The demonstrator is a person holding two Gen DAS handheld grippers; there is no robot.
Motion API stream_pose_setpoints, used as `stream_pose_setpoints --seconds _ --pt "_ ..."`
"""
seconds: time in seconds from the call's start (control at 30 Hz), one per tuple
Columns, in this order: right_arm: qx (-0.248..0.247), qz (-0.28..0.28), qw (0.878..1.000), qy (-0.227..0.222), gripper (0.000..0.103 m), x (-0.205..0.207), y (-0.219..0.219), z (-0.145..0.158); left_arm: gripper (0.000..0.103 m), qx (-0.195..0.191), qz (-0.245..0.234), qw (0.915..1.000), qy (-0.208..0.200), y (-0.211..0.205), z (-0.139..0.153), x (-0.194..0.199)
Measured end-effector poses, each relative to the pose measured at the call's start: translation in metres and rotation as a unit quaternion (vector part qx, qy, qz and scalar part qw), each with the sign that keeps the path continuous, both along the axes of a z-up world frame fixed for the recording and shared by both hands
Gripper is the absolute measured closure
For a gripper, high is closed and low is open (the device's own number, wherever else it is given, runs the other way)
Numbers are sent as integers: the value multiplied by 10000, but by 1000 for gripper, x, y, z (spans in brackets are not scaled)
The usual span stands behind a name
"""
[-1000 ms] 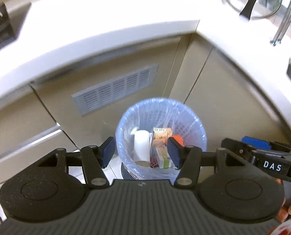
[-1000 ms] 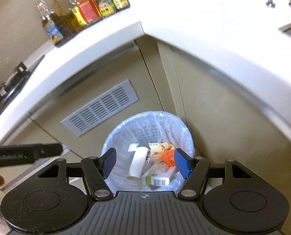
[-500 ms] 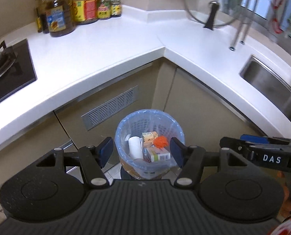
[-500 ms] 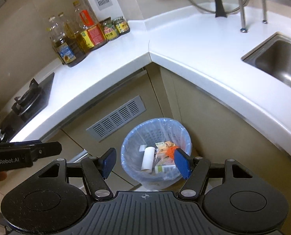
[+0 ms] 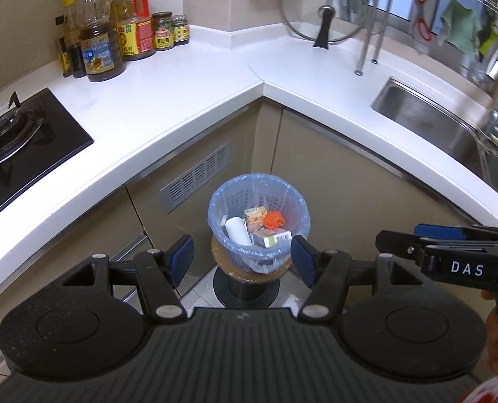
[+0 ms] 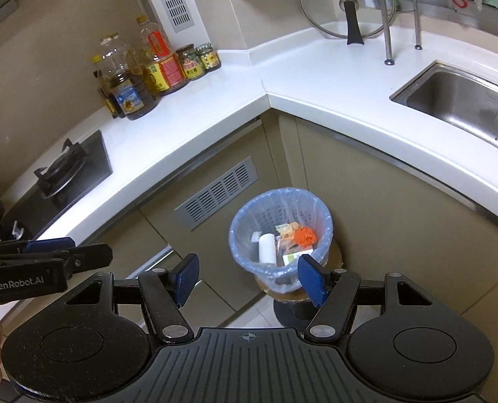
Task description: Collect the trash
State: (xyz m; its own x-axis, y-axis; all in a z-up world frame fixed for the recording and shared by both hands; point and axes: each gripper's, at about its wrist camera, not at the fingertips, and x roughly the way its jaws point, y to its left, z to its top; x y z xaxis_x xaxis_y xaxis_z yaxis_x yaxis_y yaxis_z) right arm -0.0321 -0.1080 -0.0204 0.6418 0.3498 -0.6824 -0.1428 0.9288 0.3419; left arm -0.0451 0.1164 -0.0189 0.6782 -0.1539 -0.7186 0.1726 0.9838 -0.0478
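A blue-lined trash bin point(image 5: 215, 215) stands on a low round stool in the corner below the counter; it also shows in the right wrist view point(image 6: 239, 235). Inside lie a white roll point(image 5: 237, 231), an orange crumpled ball point(image 5: 273, 219), a small box point(image 5: 276, 238) and wrappers. My left gripper point(image 5: 242, 258) is open and empty, high above the bin. My right gripper point(image 6: 249, 273) is open and empty, also well above the bin. Each gripper shows at the edge of the other's view.
A white L-shaped counter point(image 5: 188, 100) wraps the corner. Oil bottles and jars point(image 5: 121, 43) stand at the back left, a gas hob point(image 5: 10, 127) at left, a steel sink point(image 5: 450, 127) at right, a glass lid point(image 5: 319, 16) and a rack behind.
Both grippers have risen and pulled back from the bin; the bin looks smaller and the counter, hob and sink have come into view. Both stay open.
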Motion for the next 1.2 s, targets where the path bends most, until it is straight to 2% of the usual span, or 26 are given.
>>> stream_pose_setpoints --seconds 0.43,1.2 --pt "-132 -96 9998 -60 38 -46 16 16 41 -39 -356 9993 -76 2 2 -41" --pt "-174 -52 9997 -185 38 -58 15 24 39 -51 -412 9990 -168 1 8 -54"
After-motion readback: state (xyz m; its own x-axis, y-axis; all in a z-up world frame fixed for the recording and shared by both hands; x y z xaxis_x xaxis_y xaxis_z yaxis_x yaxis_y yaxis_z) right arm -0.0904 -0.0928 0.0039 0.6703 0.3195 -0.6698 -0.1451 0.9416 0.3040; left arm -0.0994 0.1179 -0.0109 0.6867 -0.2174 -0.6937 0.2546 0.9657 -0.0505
